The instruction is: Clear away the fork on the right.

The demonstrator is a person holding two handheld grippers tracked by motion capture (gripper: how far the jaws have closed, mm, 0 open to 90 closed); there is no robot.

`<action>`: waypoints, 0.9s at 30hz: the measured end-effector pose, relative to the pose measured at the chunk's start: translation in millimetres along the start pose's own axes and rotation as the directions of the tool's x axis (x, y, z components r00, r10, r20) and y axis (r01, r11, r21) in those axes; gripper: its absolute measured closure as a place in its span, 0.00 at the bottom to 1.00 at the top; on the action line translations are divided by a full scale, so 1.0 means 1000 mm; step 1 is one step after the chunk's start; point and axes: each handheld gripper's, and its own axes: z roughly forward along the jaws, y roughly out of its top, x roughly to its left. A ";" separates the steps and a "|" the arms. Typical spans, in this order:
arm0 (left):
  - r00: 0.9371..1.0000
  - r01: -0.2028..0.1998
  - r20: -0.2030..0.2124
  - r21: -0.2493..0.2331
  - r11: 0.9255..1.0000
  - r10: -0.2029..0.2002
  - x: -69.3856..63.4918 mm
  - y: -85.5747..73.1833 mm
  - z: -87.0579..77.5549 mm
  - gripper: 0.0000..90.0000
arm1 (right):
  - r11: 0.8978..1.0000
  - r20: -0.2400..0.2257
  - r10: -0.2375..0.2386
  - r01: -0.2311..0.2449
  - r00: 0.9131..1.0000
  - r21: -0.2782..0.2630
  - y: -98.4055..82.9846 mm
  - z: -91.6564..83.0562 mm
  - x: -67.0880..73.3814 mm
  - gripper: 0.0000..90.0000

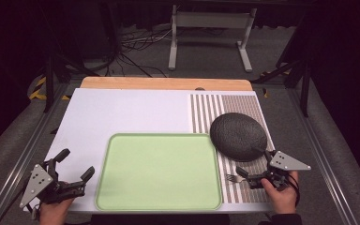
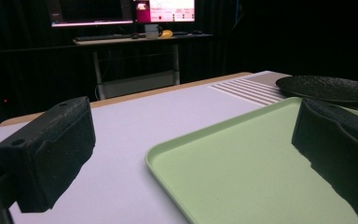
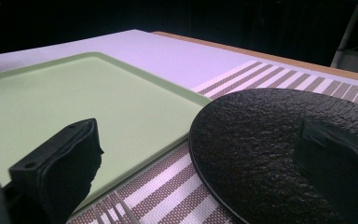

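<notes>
Working left to right in the high view: the left gripper (image 1: 77, 168) is sitting at about 8 o'clock on the table (image 1: 122, 112), jaws spread wide with nothing between them, just off the left rim of the green tray (image 1: 159, 171), which is lying at 6 o'clock. The dark round plate (image 1: 238, 136) is resting at about 3 o'clock on the striped placemat (image 1: 243, 105), its left edge meeting the tray's far right corner. The right gripper (image 1: 248, 161) is hovering at 4 o'clock, jaws gaping and gripping nothing, one near the plate's near edge, the other by a small fork (image 1: 232, 177) lying on the placemat. The left gripper view is adding a desk with lit monitors (image 2: 121, 11) at 12 o'clock beyond the table, and is showing the plate's low profile (image 2: 326, 88); whether the plate is overlapping the tray I cannot tell from it. The right gripper view is showing the plate's pebbled texture (image 3: 261, 140) and the fork's tines (image 3: 109, 212) at 6 o'clock, beside the tray's rim (image 3: 168, 91). Count: one tray, one plate, one fork, one placemat, two grippers.
</notes>
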 end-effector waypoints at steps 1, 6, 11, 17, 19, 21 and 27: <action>1.000 0.004 -0.001 -0.004 1.000 -0.004 0.000 0.000 0.000 0.00 | 1.000 0.000 0.000 0.000 1.000 0.000 0.000 0.000 0.000 0.01; 1.000 0.003 0.002 0.001 1.000 -0.003 0.000 0.000 0.000 0.00 | 1.000 -0.005 0.000 0.000 1.000 -0.001 0.000 0.000 -0.001 0.01; 1.000 0.002 0.002 0.004 1.000 -0.002 0.000 0.000 0.000 0.00 | 1.000 -0.007 -0.002 0.002 1.000 0.000 0.000 0.001 0.000 0.01; 1.000 0.003 0.001 0.002 1.000 -0.003 0.000 0.000 0.000 0.00 | 1.000 -0.008 -0.001 0.001 1.000 0.001 0.000 0.001 0.000 0.01; 1.000 0.001 0.001 0.004 1.000 -0.001 0.000 0.000 0.000 0.00 | 1.000 -0.008 0.000 0.000 1.000 -0.001 0.000 0.001 0.000 0.01; 1.000 0.001 0.001 0.004 1.000 -0.001 0.000 0.000 0.000 0.00 | 1.000 -0.009 0.000 0.000 1.000 -0.001 0.000 0.001 0.000 0.01; 1.000 0.003 0.000 0.002 1.000 -0.003 0.000 0.000 0.000 0.00 | 1.000 -0.010 -0.001 0.001 1.000 0.000 0.000 0.001 0.000 0.01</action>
